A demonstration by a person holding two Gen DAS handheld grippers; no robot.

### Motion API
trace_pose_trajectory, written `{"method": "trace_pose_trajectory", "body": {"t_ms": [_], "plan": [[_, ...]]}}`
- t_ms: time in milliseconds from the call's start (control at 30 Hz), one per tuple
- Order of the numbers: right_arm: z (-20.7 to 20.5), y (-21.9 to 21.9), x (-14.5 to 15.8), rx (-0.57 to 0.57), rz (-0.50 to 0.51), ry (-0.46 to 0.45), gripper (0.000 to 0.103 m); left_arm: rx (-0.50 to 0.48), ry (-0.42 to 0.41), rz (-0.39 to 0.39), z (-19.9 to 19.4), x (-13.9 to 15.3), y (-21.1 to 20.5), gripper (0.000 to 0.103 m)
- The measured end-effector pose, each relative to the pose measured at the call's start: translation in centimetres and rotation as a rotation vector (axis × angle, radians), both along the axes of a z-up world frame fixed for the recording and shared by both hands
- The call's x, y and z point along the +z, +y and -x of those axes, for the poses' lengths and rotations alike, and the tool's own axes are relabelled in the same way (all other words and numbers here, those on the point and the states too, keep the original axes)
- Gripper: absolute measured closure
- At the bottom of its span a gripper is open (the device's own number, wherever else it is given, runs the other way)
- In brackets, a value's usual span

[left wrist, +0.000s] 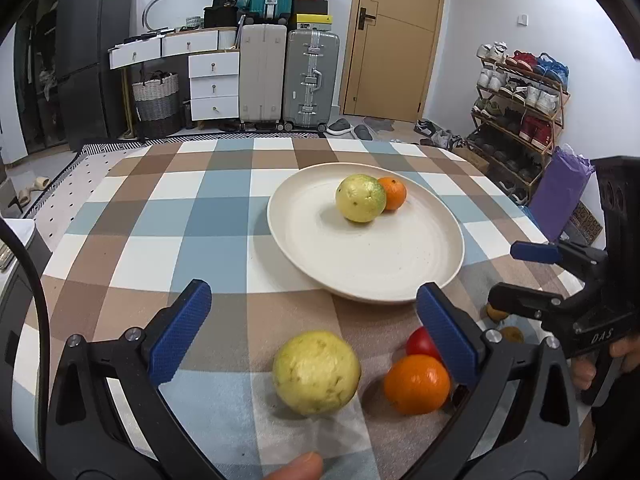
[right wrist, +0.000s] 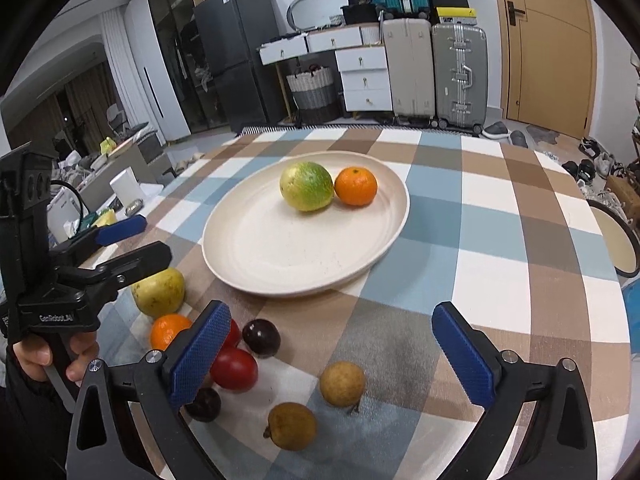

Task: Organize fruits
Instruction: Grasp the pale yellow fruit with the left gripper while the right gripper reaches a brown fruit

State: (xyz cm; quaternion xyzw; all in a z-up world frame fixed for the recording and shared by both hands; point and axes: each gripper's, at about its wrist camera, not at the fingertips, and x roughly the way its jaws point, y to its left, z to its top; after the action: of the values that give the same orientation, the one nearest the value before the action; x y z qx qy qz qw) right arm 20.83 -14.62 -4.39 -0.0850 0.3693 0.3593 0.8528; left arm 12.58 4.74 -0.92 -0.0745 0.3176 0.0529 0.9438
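Note:
A cream plate (left wrist: 360,264) (right wrist: 280,256) holds a yellow-green guava (left wrist: 360,198) (right wrist: 306,186) and an orange (left wrist: 393,193) (right wrist: 355,186). On the checked cloth, a second guava (left wrist: 316,372) (right wrist: 158,292) lies between the fingers of my open left gripper (left wrist: 316,336) (right wrist: 132,240). Beside it are an orange (left wrist: 417,384) (right wrist: 168,330) and a red tomato (left wrist: 422,342) (right wrist: 234,368). My right gripper (right wrist: 336,356) (left wrist: 516,276) is open above two tan longans (right wrist: 342,384) (right wrist: 292,426). Dark passion fruits (right wrist: 261,337) (right wrist: 204,404) lie near its left finger.
The table's far edge (left wrist: 280,138) faces suitcases (left wrist: 312,80), white drawers (left wrist: 214,84) and a door (left wrist: 394,36). A shoe rack (left wrist: 520,108) stands to the right. A round stool (right wrist: 616,240) sits off the table's right side.

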Motion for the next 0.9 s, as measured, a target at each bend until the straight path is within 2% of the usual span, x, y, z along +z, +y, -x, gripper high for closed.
{"method": "trace_pose_trajectory", "body": {"t_ms": [167,367,667,900], "plan": [[0.2,-0.1,-0.2,0.011,0.026,0.015,0.0,0.014,0.002,0.0,1.1,-0.2,0.6,0.001],[0.3,-0.9,-1.0,0.007,0.045,0.045,0.0,0.012,0.017,0.036,1.8,-0.6,1.6,0.001],[0.0,-1.0,-1.5,0.023,0.064,0.095,0.002,-0.002,0.043,0.017,1.5,-1.1,0.9,0.001],[-0.7,-2.0,-1.4,0.02,0.048,0.168,0.022,0.001,0.049,0.043,1.4,-1.3,1.4,0.001]]}}
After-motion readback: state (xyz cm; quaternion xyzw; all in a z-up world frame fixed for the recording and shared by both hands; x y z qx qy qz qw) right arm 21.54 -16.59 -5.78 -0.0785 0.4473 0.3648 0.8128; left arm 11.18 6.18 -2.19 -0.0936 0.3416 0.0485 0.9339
